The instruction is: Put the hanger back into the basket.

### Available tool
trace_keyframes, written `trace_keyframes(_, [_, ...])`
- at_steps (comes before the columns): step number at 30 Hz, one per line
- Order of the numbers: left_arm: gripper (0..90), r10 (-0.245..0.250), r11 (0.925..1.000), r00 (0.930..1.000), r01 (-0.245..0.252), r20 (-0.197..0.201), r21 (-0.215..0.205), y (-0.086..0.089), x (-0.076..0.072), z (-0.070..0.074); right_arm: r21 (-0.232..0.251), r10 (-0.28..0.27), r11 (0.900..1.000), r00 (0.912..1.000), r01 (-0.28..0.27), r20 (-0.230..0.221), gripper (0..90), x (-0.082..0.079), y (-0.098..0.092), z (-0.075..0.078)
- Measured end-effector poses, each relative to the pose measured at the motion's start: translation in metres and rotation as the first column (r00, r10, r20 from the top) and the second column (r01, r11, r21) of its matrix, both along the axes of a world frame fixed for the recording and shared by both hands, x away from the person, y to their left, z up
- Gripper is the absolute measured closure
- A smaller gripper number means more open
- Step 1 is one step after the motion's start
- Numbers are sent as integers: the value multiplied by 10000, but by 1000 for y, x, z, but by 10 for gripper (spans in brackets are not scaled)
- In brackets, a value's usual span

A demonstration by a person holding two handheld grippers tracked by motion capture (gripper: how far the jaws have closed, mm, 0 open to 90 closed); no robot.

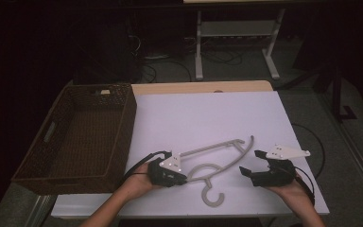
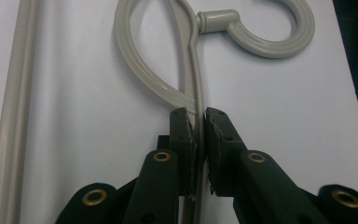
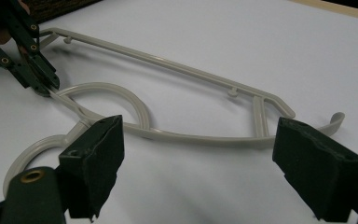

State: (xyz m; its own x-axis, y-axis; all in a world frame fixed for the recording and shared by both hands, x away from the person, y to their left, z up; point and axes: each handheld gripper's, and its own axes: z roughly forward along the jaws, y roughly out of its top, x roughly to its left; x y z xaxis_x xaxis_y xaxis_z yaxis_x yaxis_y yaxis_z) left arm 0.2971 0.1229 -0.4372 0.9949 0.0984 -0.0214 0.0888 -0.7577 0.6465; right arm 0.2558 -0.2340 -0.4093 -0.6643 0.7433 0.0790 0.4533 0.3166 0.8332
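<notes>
Black pads of the left gripper (image 2: 199, 135) are sitting lowest in the left gripper view, and they are pinching a thin bar of the grey plastic hanger (image 2: 186, 93) between them. At the left of the high view a brown wicker basket (image 1: 123, 127) is standing on the white surface (image 1: 208, 118). Just right of it, low in the frame, the left gripper (image 1: 183, 176) is clamping the hanger (image 1: 212, 163) near its loop. Lying flat, the hanger is stretching toward centre frame, hook pointing at the bottom edge. Farther right, the right gripper (image 1: 249, 163) is hovering just beside the hanger's far end, jaws spread wide and holding nothing. Judging by this, the grasp is being secured. Next would likely come closing the right gripper on the far bar, then lifting the hanger evenly, perhaps toward the basket.
</notes>
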Motion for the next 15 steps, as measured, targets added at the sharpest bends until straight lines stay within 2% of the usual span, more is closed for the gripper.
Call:
trace_keyframes(8, [823, 346, 9971, 9994, -340, 69, -674, 6, 1, 15, 83, -184, 9998, 9998, 183, 116, 161, 0, -2, 2])
trace_keyframes(10, [824, 437, 9942, 9990, -426, 88, -991, 8, 1, 19, 73, -180, 9998, 9997, 179, 160, 161, 0, -2, 2])
trace_keyframes(15, [828, 801, 9872, 9965, -756, 260, -1407, 12, 1, 29, 118, -275, 9996, 9995, 273, 172, 161, 0, -3, 3])
